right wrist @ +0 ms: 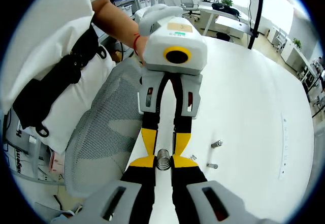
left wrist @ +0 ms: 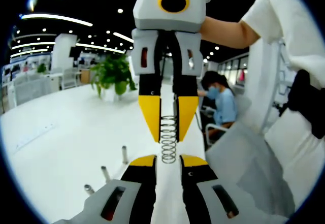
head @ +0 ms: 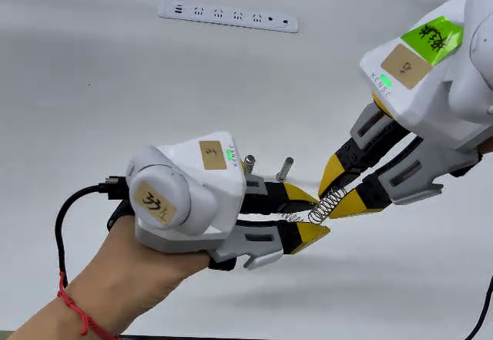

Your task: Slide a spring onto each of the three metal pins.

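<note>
A steel spring (head: 327, 203) is held above the white table (head: 115, 93) by my right gripper (head: 337, 196), which comes down from the upper right and is shut on it. In the right gripper view the spring (right wrist: 162, 159) shows end-on between that gripper's yellow tips (right wrist: 163, 161). My left gripper (head: 310, 213) faces it from the left, jaws open, and the spring's (left wrist: 168, 137) free end reaches the gap between its tips (left wrist: 168, 161). Two metal pins (head: 249, 163) (head: 284, 169) stand upright behind the left gripper. The left gripper view shows three pins (left wrist: 124, 154) (left wrist: 105, 173) (left wrist: 87, 188).
A white power strip (head: 228, 16) lies at the table's far edge. A black cable (head: 65, 217) trails from the left gripper. A mesh chair (right wrist: 101, 132) stands by the table's near edge, and a potted plant (left wrist: 114, 74) is at the far end.
</note>
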Action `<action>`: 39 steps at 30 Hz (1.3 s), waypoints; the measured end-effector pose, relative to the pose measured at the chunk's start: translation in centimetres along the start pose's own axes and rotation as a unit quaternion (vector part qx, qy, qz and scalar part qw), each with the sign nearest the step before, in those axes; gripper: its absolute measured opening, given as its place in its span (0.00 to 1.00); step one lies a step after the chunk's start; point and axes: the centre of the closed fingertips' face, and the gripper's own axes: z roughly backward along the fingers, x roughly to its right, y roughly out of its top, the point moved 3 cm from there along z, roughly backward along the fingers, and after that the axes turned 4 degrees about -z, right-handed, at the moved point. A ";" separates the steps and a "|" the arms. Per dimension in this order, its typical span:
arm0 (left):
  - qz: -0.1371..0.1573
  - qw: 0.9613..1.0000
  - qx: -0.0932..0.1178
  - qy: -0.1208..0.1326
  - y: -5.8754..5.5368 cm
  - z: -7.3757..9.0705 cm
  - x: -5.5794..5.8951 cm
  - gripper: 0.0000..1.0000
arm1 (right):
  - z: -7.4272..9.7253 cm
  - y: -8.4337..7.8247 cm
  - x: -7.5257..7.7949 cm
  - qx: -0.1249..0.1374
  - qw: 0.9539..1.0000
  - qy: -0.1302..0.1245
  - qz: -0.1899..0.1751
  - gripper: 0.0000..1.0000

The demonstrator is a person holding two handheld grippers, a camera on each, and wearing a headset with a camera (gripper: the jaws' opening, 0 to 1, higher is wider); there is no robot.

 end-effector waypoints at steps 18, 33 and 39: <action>-0.016 0.998 -0.025 0.050 -1.6 3.1 -1.9 0.32 | 1.5 -0.3 2.1 0.013 0.998 -0.046 -0.031 0.12; -0.019 0.995 -0.037 0.094 -3.0 5.4 -4.2 0.55 | 1.8 -1.4 5.9 0.005 0.993 -0.098 -0.063 0.12; -0.014 0.994 -0.039 0.101 -3.6 5.9 -4.8 0.62 | 1.5 -1.9 7.6 0.002 0.990 -0.115 -0.076 0.12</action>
